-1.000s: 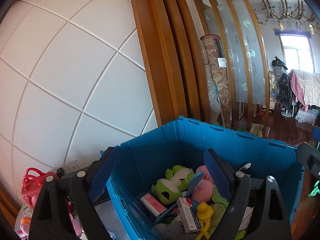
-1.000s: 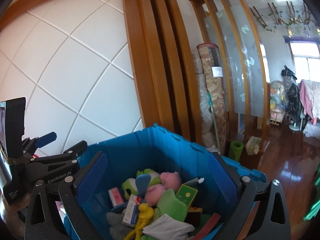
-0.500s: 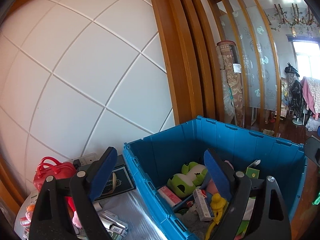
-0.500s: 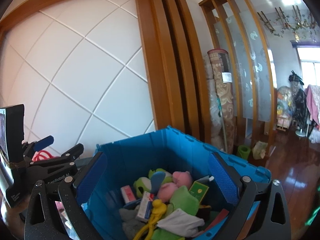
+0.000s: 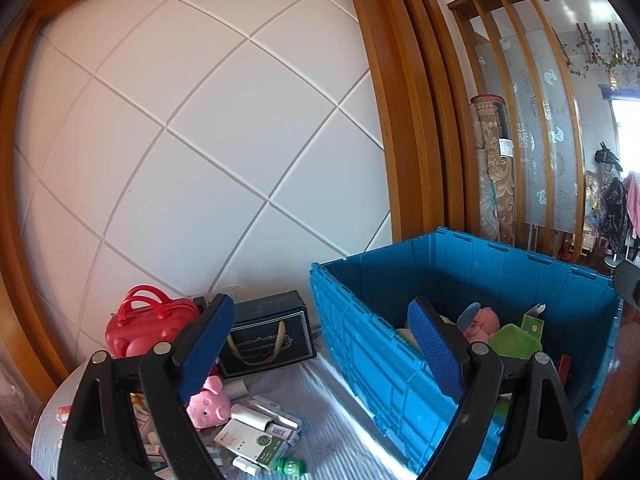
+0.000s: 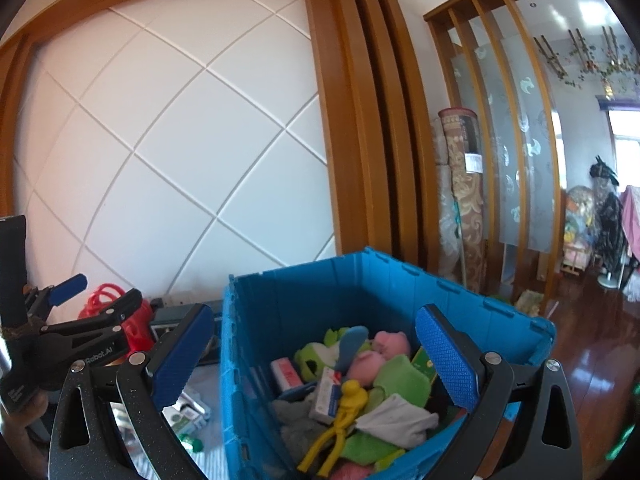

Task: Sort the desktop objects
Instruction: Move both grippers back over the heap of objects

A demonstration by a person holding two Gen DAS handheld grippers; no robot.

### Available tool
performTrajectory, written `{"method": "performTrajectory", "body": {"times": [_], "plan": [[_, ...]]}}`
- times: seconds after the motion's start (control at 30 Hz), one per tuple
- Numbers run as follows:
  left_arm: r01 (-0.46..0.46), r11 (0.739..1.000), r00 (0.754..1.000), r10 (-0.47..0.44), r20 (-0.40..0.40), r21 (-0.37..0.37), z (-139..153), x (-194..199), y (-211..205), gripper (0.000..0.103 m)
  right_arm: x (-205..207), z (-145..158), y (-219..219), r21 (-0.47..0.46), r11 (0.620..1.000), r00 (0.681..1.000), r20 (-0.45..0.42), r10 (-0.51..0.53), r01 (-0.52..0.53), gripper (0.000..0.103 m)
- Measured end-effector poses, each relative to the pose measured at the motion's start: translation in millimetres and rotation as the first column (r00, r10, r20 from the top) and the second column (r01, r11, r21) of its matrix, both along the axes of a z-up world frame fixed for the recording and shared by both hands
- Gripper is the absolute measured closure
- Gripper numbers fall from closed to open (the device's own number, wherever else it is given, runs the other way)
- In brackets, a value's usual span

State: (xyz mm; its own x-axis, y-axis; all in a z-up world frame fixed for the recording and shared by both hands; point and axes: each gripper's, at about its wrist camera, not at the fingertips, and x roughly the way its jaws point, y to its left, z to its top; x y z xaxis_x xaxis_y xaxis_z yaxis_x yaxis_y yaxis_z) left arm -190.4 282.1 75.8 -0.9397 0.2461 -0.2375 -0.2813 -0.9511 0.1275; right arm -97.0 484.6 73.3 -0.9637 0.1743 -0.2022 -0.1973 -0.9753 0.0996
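Observation:
A blue plastic crate [image 5: 360, 344] [image 6: 256, 344] stands on the table and holds plush toys, small boxes, cloths and a yellow figure [image 6: 340, 412]. My left gripper [image 5: 320, 344] hangs open and empty, straddling the crate's left wall. Left of the crate lie a pink pig plush [image 5: 208, 404], several medicine boxes [image 5: 248, 436] and a green-capped bottle [image 5: 290, 466]. My right gripper [image 6: 316, 356] is open and empty above the crate's near left part. The left gripper [image 6: 68, 320] shows at the left edge of the right wrist view.
A red toy case [image 5: 148, 324] and a dark gift box with a ribbon handle [image 5: 268, 332] stand against the white panelled wall [image 5: 200, 140]. A wooden frame, rolled carpets [image 5: 494, 168] and a dark wooden floor [image 6: 592, 344] lie to the right.
Both grippers have swung left: the crate has slid rightward in both views, and the table items left of it have come into the left wrist view. Both jaws stay wide.

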Motion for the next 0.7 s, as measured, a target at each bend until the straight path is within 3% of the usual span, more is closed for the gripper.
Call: {"method": "performTrajectory", "body": {"times": [0.43, 0.7], "plan": [[-0.127, 0.991, 0.992, 0.128, 0.016, -0.039, -20, 33, -134, 0.014, 12, -15, -119, -0.023, 0.994, 0.994, 0.031, 0.104, -0.104, 0.000], [-0.236, 0.968, 0.970, 0.240, 0.036, -0.089, -55, 43, -218, 0.014, 9, -39, -171, -0.012, 0.983, 0.978, 0.094, 0.184, -0.183, 0.000]]}}
